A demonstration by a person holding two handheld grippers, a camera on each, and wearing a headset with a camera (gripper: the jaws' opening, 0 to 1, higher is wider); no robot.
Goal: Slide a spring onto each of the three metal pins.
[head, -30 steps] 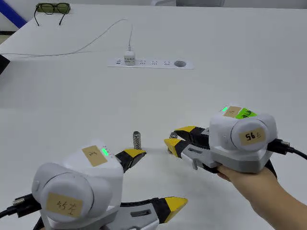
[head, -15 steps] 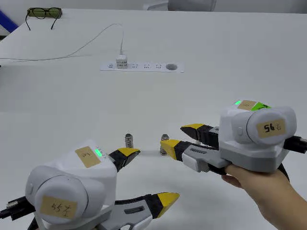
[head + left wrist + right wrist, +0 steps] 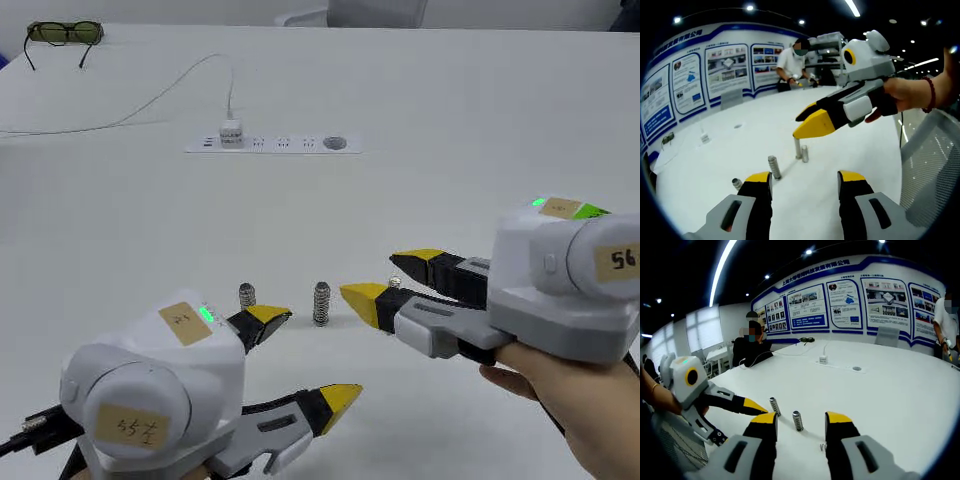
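The left spring (image 3: 247,295) and the middle spring (image 3: 321,303) stand up straight on the white table (image 3: 450,120), near each other but not touching. To their right is a thin pin (image 3: 798,147). It stands up too, and its top is bare. A small spring (image 3: 804,153) sits low down, just beside it. I cannot tell if that spring is around the pin.

The right gripper (image 3: 385,277) hangs over the pin with its jaws spread apart and nothing in them. The left gripper (image 3: 310,354) is nearer to the person. Its jaws are spread wide too, and it holds nothing. One yellow tip is just beside the left spring.

Far back on the table lie a power strip (image 3: 272,145) and glasses (image 3: 62,32).
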